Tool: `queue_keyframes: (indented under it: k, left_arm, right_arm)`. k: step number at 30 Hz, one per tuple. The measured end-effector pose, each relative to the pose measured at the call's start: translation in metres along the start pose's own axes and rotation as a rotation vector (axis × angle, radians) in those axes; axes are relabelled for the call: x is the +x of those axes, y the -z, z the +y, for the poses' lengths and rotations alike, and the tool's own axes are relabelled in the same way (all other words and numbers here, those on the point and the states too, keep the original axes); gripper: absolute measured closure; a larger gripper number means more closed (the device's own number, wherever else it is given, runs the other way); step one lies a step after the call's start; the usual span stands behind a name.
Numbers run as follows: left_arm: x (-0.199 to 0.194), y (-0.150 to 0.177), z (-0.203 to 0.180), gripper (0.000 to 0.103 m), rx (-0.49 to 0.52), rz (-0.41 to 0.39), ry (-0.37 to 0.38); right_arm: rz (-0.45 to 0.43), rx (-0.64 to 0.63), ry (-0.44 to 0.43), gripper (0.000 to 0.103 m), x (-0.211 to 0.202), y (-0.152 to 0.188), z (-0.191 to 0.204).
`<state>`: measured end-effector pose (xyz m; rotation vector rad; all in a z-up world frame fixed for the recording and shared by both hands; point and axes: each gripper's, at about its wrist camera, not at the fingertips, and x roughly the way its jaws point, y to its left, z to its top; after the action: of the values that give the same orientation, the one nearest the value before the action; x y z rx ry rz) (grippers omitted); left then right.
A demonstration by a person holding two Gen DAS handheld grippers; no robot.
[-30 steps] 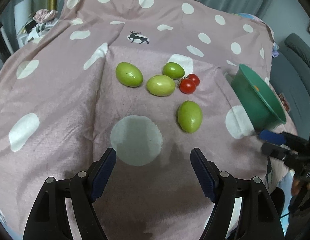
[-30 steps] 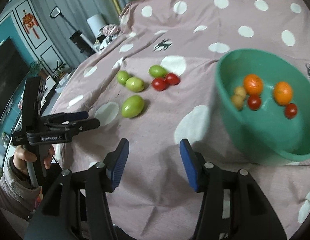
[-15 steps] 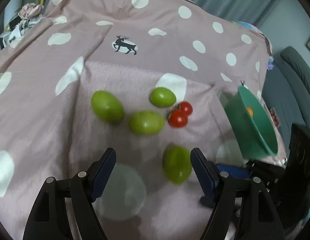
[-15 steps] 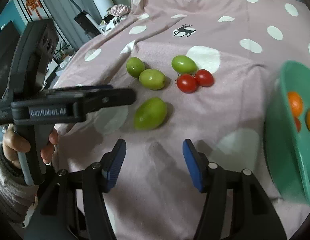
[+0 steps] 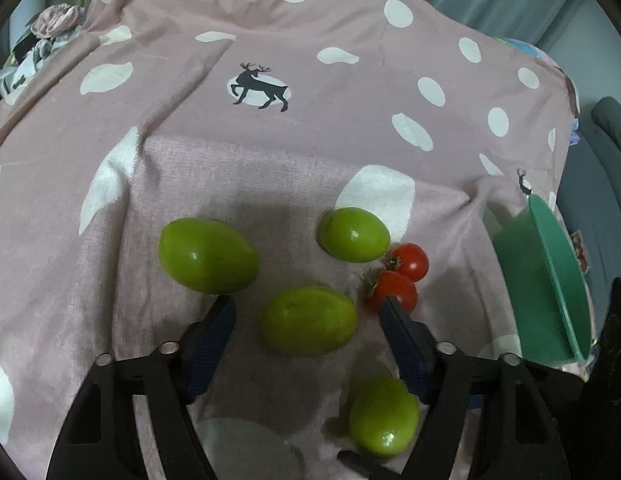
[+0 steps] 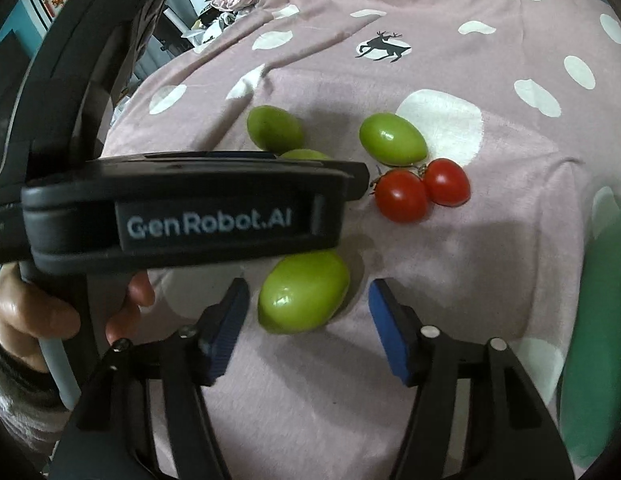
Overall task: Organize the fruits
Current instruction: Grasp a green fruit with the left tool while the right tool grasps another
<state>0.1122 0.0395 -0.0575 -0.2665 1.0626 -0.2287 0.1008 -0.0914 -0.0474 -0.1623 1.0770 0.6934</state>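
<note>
Several green fruits and two red tomatoes (image 5: 402, 276) lie on the pink dotted cloth. My left gripper (image 5: 308, 310) is open, its jaws on either side of the middle green fruit (image 5: 309, 320) without touching it. My right gripper (image 6: 306, 294) is open around the nearest green fruit (image 6: 303, 292), which also shows low in the left wrist view (image 5: 384, 420). The left gripper's body (image 6: 182, 216) crosses the right wrist view and hides most of the middle fruit. The tomatoes (image 6: 422, 190) lie just beyond. The green bowl (image 5: 550, 280) stands at the right.
Two more green fruits (image 5: 206, 256) (image 5: 353, 234) lie behind the left gripper. The bowl's side (image 6: 598, 320) fills the right edge of the right wrist view. A grey chair (image 5: 606, 128) stands beyond the cloth at right, clutter (image 5: 50, 28) at far left.
Both grippers have moved forward and lower toward the fruits. The left now brackets the middle green fruit, the right brackets the nearest one. The bowl has slid toward the right edge of both views.
</note>
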Motion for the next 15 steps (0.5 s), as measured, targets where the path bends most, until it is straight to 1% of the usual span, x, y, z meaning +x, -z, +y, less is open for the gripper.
queue_keyframes:
  k: [1, 2, 3, 6, 10, 13, 15]
  left_arm:
    - [0.000, 0.000, 0.000, 0.036, -0.001, -0.001, 0.002]
    - [-0.001, -0.001, 0.001, 0.040, -0.006, -0.006, 0.012]
    - [-0.001, -0.002, 0.002, 0.046, -0.010, -0.006, 0.016]
    - [0.003, -0.004, 0.002, 0.054, -0.015, 0.007, 0.019]
    - [0.003, -0.004, -0.006, 0.055, 0.029, 0.012, -0.012]
    - [0.000, 0.001, -0.007, 0.055, 0.042, 0.004, -0.022]
    - [-0.008, 0.006, -0.006, 0.055, 0.042, -0.008, -0.001]
  right_arm:
    - [-0.003, -0.010, 0.008, 0.051, 0.000, 0.000, 0.000]
    - [-0.004, -0.015, 0.010, 0.057, 0.000, -0.001, 0.000]
    - [-0.007, -0.017, 0.007, 0.060, 0.000, -0.001, 0.000]
    - [-0.013, -0.017, 0.003, 0.060, 0.000, -0.002, -0.002]
    - [-0.019, -0.018, -0.008, 0.060, -0.001, 0.002, -0.003]
    - [-0.031, -0.002, -0.015, 0.060, -0.004, 0.004, -0.008]
    - [-0.043, 0.002, -0.027, 0.060, -0.010, 0.009, -0.010]
